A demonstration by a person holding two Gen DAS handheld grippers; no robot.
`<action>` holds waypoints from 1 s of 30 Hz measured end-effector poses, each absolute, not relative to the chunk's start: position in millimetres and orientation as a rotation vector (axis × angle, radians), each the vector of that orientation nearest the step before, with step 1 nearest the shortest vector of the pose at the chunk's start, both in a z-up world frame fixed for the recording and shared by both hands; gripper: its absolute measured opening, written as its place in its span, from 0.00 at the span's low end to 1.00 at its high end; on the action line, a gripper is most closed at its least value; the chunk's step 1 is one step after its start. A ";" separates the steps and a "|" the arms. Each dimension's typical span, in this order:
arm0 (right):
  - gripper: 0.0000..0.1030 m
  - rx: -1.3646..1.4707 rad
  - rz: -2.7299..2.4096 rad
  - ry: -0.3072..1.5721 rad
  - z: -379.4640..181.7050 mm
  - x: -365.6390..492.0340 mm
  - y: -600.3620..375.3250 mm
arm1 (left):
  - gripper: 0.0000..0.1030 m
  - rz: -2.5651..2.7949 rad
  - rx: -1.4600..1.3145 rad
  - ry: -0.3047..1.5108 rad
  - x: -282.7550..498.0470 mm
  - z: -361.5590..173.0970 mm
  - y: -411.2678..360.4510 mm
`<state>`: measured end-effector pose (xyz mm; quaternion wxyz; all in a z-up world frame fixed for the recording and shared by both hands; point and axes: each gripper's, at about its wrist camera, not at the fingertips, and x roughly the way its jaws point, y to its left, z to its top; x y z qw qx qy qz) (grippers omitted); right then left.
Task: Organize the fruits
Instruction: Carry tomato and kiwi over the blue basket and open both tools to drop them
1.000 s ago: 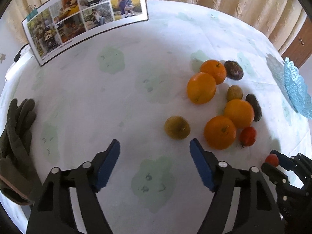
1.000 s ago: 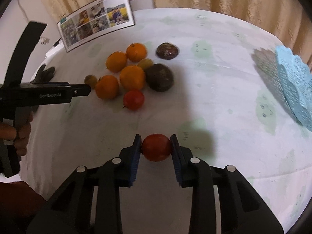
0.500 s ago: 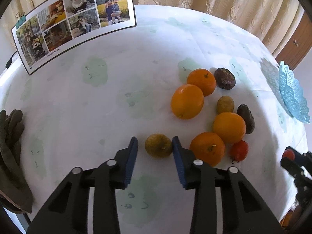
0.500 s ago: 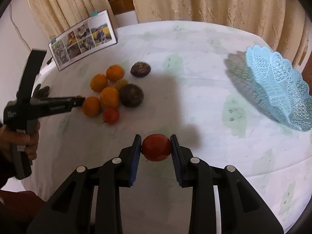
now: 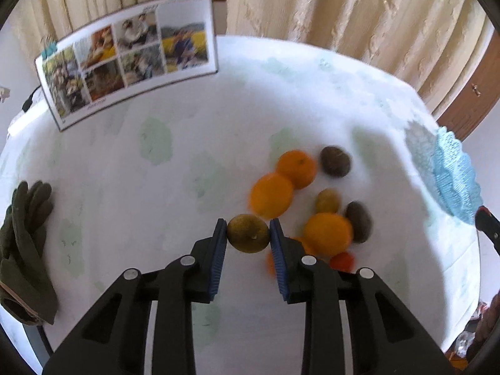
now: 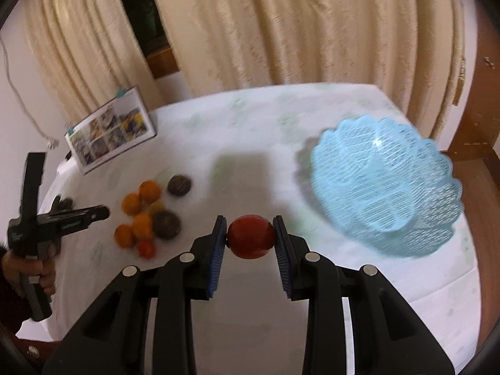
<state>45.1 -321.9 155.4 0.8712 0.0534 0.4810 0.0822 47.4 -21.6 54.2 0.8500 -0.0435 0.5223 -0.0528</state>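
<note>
Cream curtains hang behind a round tabletop [image 5: 218, 162] under a white cloth with pale green blotches. In the right wrist view a light-blue lattice basket [image 6: 384, 187] sits at about three o'clock, nothing visible inside it. At ten o'clock in the left wrist view a photo collage card [image 5: 125, 72] stands upright, and a dark green glove [image 5: 25, 250] lies at the nine o'clock rim.

Loose fruit is bunched on the cloth at about three o'clock from the left camera: oranges [image 5: 272, 193], two dark brown fruits [image 5: 335, 161], a small yellowish one [image 5: 326, 200] and a small red one [image 5: 342, 261], most of them touching or just beside each other.

A second ago the left gripper [image 5: 248, 234] stood wide open short of a greenish-brown fruit [image 5: 248, 233]; now its jaws have closed narrowly on that fruit and it looks raised off the cloth, though blur makes the gap hard to judge. The right gripper [image 6: 251, 240] keeps its jaws clamped on a red fruit [image 6: 251, 240] and has swung from facing the pile to facing the basket, which has grown large in its view.

My guess is both hands are now loaded, the red fruit is about to go into the basket, and the left one follows.
</note>
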 end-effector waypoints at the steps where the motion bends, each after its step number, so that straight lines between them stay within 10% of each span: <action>1: 0.30 0.114 0.155 0.998 157.1 47.8 -331.6 | 0.28 -0.117 -0.092 1.094 48.0 58.7 -26.9; 13: 0.31 0.159 -0.015 1.005 140.3 64.2 -422.8 | 0.28 -0.226 -0.092 1.052 59.3 95.4 -106.2; 17: 0.67 0.178 -0.052 0.989 136.9 61.5 -443.2 | 0.28 -0.273 -0.075 1.042 63.9 102.2 -139.9; 30: 0.67 0.180 -0.077 0.961 147.9 37.1 -478.7 | 0.28 -0.467 -0.008 1.012 80.1 108.2 -257.5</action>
